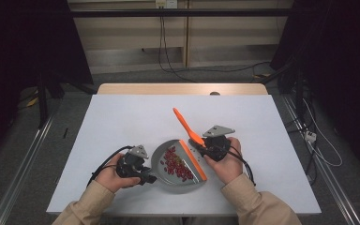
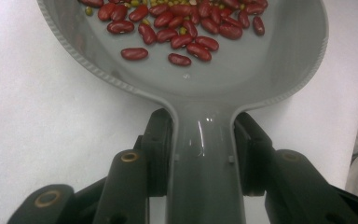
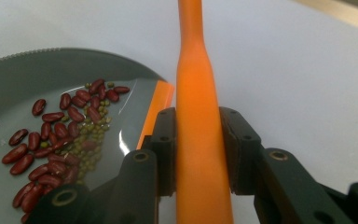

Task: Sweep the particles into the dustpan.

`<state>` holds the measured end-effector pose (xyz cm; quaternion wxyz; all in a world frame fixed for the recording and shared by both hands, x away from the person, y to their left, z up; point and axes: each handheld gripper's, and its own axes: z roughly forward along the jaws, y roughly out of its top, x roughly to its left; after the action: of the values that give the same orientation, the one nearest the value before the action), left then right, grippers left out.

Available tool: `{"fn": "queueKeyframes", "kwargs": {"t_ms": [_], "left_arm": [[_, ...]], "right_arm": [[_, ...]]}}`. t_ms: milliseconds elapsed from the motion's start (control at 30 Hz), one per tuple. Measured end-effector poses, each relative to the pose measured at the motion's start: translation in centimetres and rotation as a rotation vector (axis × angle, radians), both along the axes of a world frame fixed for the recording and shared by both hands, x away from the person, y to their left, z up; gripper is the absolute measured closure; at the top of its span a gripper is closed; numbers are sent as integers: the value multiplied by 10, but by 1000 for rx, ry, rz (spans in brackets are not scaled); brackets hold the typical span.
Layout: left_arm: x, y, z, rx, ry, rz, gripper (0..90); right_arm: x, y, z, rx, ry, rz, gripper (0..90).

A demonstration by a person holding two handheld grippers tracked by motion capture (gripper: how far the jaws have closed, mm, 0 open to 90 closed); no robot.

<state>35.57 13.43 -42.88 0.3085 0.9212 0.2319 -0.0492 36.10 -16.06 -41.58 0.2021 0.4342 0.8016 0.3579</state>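
Grey dustpan (image 1: 168, 161), orange brush (image 1: 187, 125), both tongs clamped.

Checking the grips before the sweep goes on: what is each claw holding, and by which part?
The left claw clamps the grey dustpan by its handle. The right claw clamps the orange brush by its handle.

The white table top (image 1: 122, 122) lies bare from nine round to three o'clock, open for any pass. Toward six o'clock stands the grey plastic dustpan (image 1: 161, 159) with its orange lip, holding dark red kidney beans (image 1: 174, 165). At two o'clock of it, an orange brush handle (image 1: 185, 124) slants upward, barring that lane.
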Motion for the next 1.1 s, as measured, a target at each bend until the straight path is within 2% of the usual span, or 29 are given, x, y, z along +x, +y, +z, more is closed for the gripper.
{"fn": "queueKeyframes", "kwargs": {"t_ms": [67,167,267,300,400,533,767,900,1067,1100], "left_arm": [[0,0,0,0,0,0,626],[0,0,0,0,-1,1,627],[0,0,0,-2,0,-1,626],[0,0,0,-1,-1,0,626],[1,0,-1,0,2,0,626],[1,-1,-1,-1,5,7,627],[2,-3,-3,4,13,11,627],[2,-3,-3,9,10,7,627],[2,-2,-3,9,12,8,627],[2,-2,-3,9,11,9,627]], "right_arm": [[6,2,3,-48,62,14,650],[14,6,7,-101,93,32,641],[19,8,6,-129,96,36,708],[19,9,5,-111,105,24,710],[14,10,2,-79,85,11,712],[7,10,-1,0,80,-8,712],[-1,14,-3,20,47,-16,712],[-4,16,-4,38,44,-16,713],[-7,22,-1,83,44,-10,712],[-7,22,0,110,45,-8,713]]}}
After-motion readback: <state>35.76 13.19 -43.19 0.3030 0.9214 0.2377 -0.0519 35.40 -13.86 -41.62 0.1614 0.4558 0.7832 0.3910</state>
